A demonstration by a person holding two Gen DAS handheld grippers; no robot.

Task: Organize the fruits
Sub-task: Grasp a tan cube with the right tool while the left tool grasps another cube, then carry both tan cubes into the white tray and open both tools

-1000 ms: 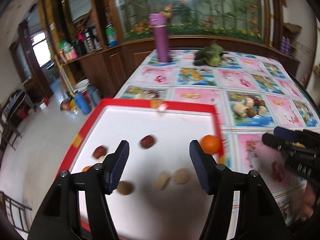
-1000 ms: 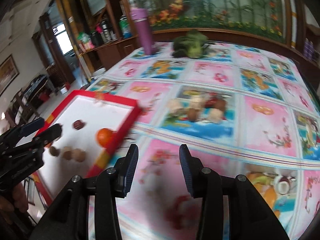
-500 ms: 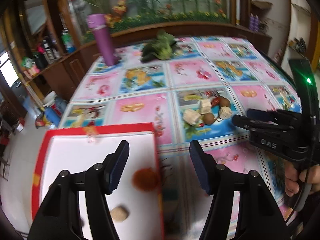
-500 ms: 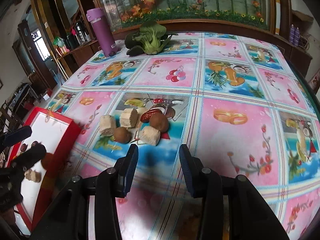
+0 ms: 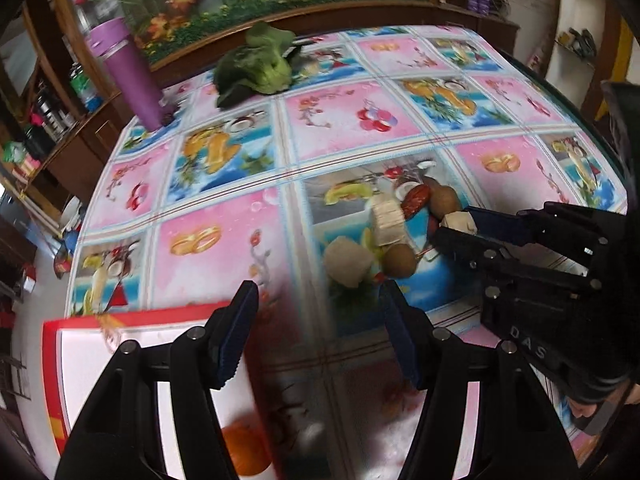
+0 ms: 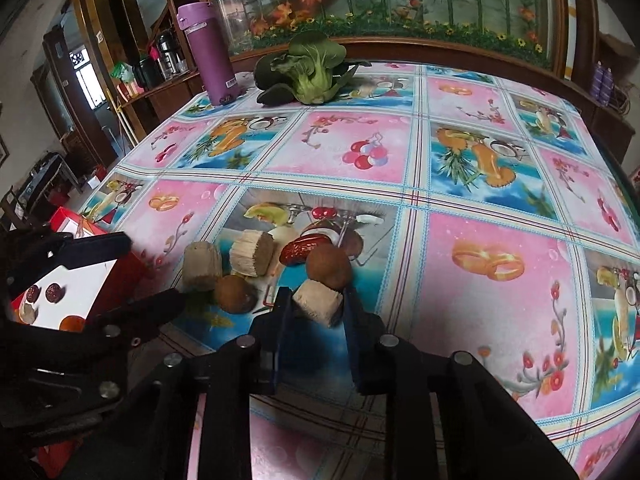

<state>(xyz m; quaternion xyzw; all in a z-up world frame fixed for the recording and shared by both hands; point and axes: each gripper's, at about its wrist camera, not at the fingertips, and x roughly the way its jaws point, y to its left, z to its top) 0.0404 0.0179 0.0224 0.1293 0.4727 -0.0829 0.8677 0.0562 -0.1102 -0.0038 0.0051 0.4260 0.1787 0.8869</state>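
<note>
A small pile of fruit lies mid-table: pale cut chunks [image 6: 202, 266], brown round fruits [image 6: 235, 294] and a red date [image 6: 304, 249]. My right gripper [image 6: 316, 310] is shut on the nearest pale chunk [image 6: 318, 305], which rests on the tablecloth against a brown fruit [image 6: 329, 266]. The left wrist view shows that chunk [image 5: 458, 220] pinched between the right fingers [image 5: 494, 216]. My left gripper [image 5: 320, 340] hangs open and empty between the pile and the red-rimmed white tray [image 5: 50, 360]. The tray holds an orange [image 5: 244, 448] and dates [image 6: 52, 292].
A purple bottle [image 6: 210, 60] and a green leafy vegetable [image 6: 314, 66] stand at the table's far side. The flowered tablecloth [image 6: 500, 280] stretches bare to the right of the pile. The tray [image 6: 64, 216] sits at the table's left edge, with floor beyond.
Both grippers swung right, from over the tray to the fruit pile. The right gripper's fingers narrowed and closed on a pale chunk. The left gripper stayed open.
</note>
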